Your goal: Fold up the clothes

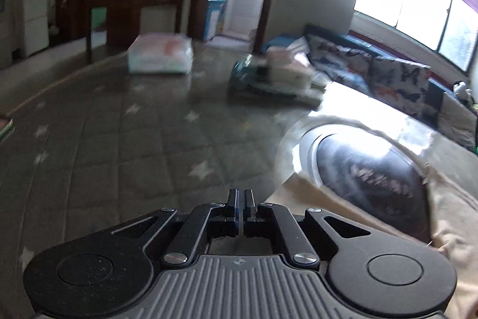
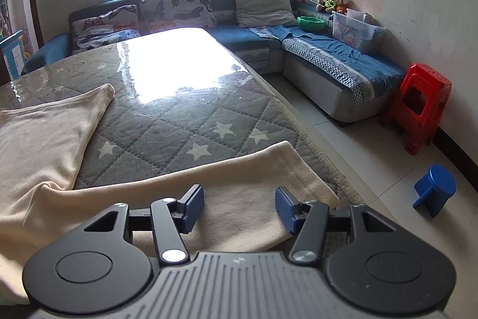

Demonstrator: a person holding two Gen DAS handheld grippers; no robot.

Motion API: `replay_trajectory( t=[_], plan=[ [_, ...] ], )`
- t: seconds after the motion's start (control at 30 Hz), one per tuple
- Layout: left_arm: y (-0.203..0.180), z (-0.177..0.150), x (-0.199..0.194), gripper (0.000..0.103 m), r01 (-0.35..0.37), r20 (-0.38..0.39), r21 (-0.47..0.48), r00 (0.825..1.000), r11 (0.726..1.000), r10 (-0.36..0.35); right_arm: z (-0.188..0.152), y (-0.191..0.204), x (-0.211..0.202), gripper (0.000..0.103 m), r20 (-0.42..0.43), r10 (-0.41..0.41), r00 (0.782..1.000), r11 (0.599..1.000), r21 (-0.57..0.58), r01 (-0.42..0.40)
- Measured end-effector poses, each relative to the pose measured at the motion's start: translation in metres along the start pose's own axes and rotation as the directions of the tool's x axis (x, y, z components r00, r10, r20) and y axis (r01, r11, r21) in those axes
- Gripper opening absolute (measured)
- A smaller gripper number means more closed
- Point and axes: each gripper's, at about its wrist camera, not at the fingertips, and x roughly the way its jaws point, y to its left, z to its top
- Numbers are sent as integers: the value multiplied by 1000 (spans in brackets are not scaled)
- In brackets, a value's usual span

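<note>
A cream garment point(image 2: 44, 139) lies spread on the grey star-quilted table point(image 2: 167, 121). One leg or sleeve of it point(image 2: 239, 178) runs right under my right gripper point(image 2: 239, 207), which is open just above the cloth with nothing between its blue pads point(image 2: 194, 207). In the left wrist view the same cream garment point(image 1: 448, 217) shows at the right, with a dark printed patch point(image 1: 367, 175) on it. My left gripper point(image 1: 240, 201) is shut, its fingers pressed together; no cloth is visible between them. The left view is blurred by motion.
A pink and white package point(image 1: 161, 53) and a stack of folded items point(image 1: 277, 73) sit at the table's far end. A blue sofa with butterfly cushions point(image 2: 176, 5) runs behind the table. A red stool point(image 2: 418, 106) and a blue stool point(image 2: 436, 187) stand on the floor.
</note>
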Motion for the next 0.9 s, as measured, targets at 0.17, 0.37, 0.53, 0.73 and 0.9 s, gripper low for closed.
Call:
replay_trajectory(
  t=[0.17,0.37,0.53,0.73,0.9],
  plan=[
    [-19,-11,-10,3,64,-38,64,997,996,-62,2,2,0,55,-6,-3,1000,1000,-24,3],
    [-87,-29,-46,5,336,-82,240,942,911,-325,1,-2,-1,55,-13,18,1000,1000,-15,-18],
    [-149,-58,-77,11,557,-196,381,829,739,-524,3,-9,-2,55,-14,-21,1000,1000,-19,20],
    [-203,-91,-97,34,658,-305,515,740,549,-600,4,-5,-27,50,8,65,998,996,-68,-64],
    [-221,-104,-95,37,623,-301,608,755,492,-582,6,20,-55,50,30,217,976,964,-166,-209]
  ],
)
